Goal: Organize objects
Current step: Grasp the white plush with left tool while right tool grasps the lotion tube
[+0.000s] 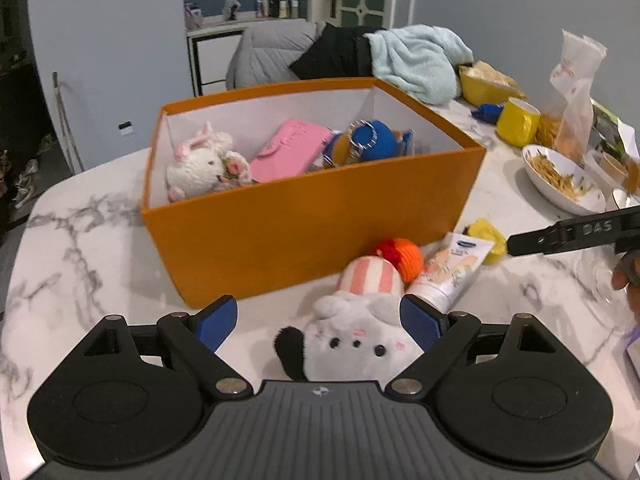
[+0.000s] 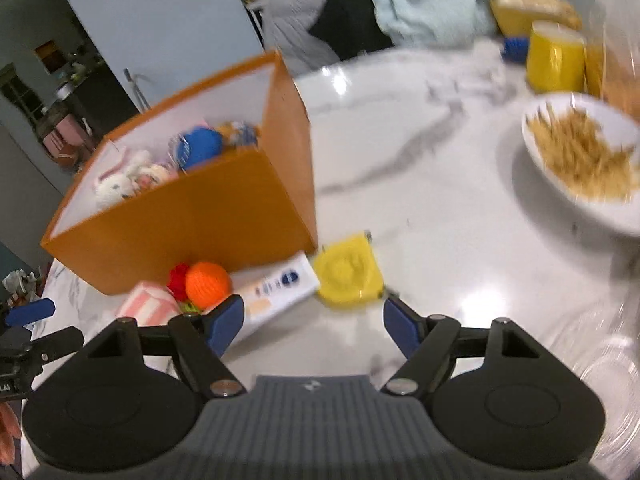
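One grey plush cat lies on the marble table before the orange box, its body partly hidden between the wide-open left gripper. The right gripper, open and empty, faces one blurred yellow object.

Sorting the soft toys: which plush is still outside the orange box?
The grey-white cat plush with the pink-striped hat lies on the table before the orange box, between the open left tongs. The white bunny is already inside.

A home: marble table, blankets, food bowl.
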